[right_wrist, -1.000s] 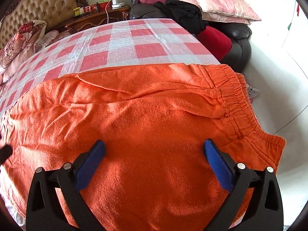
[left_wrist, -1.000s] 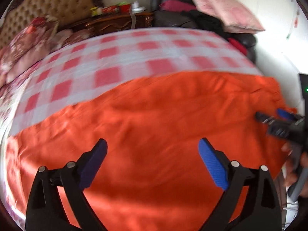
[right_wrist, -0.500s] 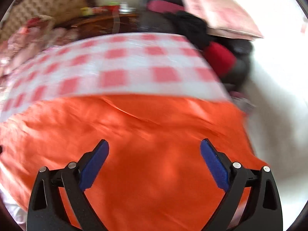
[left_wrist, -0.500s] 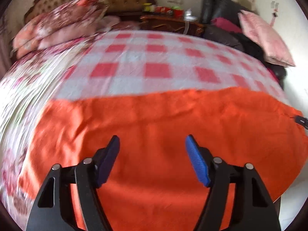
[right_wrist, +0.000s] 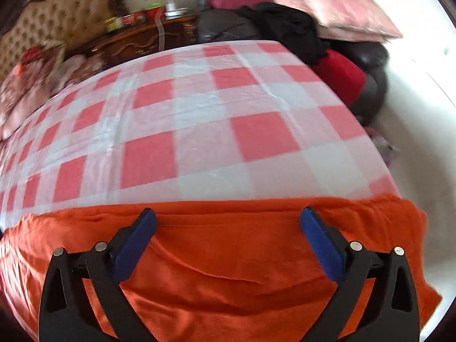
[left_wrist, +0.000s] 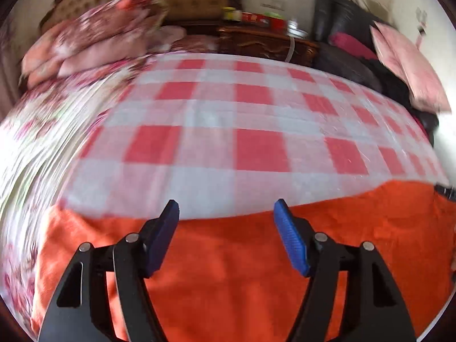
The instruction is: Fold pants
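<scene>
Two grippers: I see my left gripper (left_wrist: 226,238) and right gripper (right_wrist: 228,246) both spread wide, holding nothing.
Pants (right_wrist: 228,279): orange, flat along the bed's (right_wrist: 199,131) near edge.

Both wrist views look forward between their own blue-padded fingers, low and close over the near edge of the bed (left_wrist: 216,119), toward the tufted headboard (right_wrist: 54,22). The left view faces its left side, with floral bedding (left_wrist: 85,45); the right view faces the right edge and white floor. Both share the checked sheet (right_wrist: 199,131), orange pants (left_wrist: 242,270) and nightstand (left_wrist: 265,42).
</scene>
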Demonstrator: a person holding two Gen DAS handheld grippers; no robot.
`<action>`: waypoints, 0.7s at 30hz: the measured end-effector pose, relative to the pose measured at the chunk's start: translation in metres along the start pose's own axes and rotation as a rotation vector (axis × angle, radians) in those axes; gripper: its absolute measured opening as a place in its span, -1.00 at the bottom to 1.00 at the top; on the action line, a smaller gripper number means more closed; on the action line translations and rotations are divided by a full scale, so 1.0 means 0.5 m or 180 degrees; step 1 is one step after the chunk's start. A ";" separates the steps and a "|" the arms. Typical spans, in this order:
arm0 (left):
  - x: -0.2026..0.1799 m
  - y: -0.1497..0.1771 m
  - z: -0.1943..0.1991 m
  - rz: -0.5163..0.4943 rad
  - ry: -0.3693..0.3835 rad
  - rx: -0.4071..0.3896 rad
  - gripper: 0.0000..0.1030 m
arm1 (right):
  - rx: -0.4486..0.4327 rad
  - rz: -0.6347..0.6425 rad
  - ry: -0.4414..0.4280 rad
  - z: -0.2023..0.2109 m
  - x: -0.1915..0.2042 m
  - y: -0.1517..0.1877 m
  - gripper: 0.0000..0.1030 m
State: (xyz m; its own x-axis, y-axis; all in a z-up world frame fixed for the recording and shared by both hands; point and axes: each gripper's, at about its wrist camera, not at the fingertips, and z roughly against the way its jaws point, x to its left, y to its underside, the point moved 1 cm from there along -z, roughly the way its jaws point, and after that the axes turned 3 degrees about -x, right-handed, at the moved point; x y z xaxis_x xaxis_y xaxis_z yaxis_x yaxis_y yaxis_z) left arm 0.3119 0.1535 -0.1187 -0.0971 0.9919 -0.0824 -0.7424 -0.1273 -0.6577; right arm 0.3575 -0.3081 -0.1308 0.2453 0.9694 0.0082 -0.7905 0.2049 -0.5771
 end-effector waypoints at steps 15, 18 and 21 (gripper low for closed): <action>0.041 0.279 0.183 -0.0841 -0.0084 -0.0298 0.90 | -0.0006 0.0914 -0.0415 0.178 0.125 0.264 0.90; 0.127 0.265 0.198 -0.0568 -0.0534 -0.0293 0.81 | -0.0102 0.0912 0.0150 0.187 0.090 0.255 0.90; 0.125 0.249 0.240 -0.0376 -0.0161 -0.0446 0.64 | -0.0155 0.0770 -0.0090 0.217 0.073 0.259 0.90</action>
State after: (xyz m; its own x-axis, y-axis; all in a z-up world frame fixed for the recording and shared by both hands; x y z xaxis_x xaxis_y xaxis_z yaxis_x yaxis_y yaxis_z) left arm 0.1336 0.1996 -0.1159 -0.0507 0.9980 0.0370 -0.6515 -0.0050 -0.7586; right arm 0.2032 -0.2314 -0.1166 0.0357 0.9930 -0.1126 -0.7962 -0.0398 -0.6038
